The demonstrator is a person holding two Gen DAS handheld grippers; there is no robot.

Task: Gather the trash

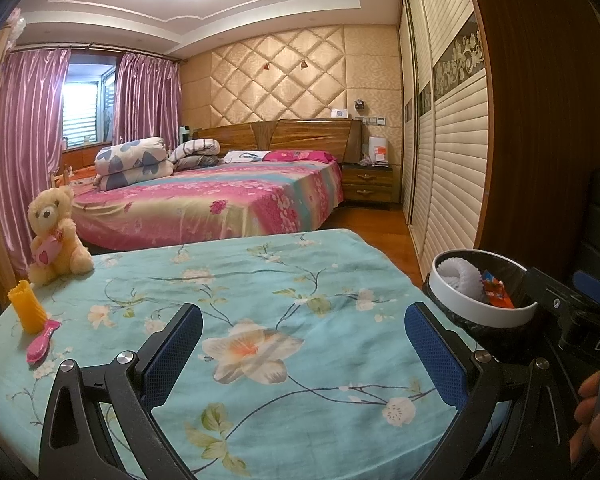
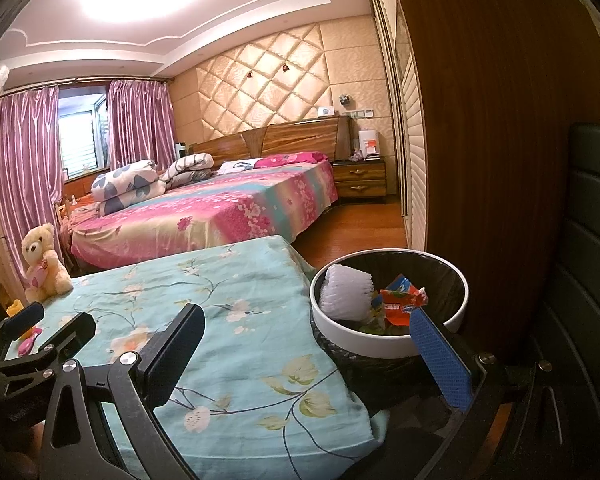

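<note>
Jaws of both the left gripper (image 1: pixel 303 354) and right gripper (image 2: pixel 308 356) are being held wide and empty over the table (image 1: pixel 260 280), trash already lying in the bin (image 2: pixel 388 344) beside it, so the remaining yellow foam sleeve (image 1: pixel 27 306) should be approached squarely.

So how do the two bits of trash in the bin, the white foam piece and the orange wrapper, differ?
The white foam piece is bulky, ribbed and plain; the orange wrapper is thin, crumpled and printed. The foam leans against the left wall of the bin; the wrapper lies nearer the middle. Both are already inside the bin, and neither is held by a gripper.
</note>
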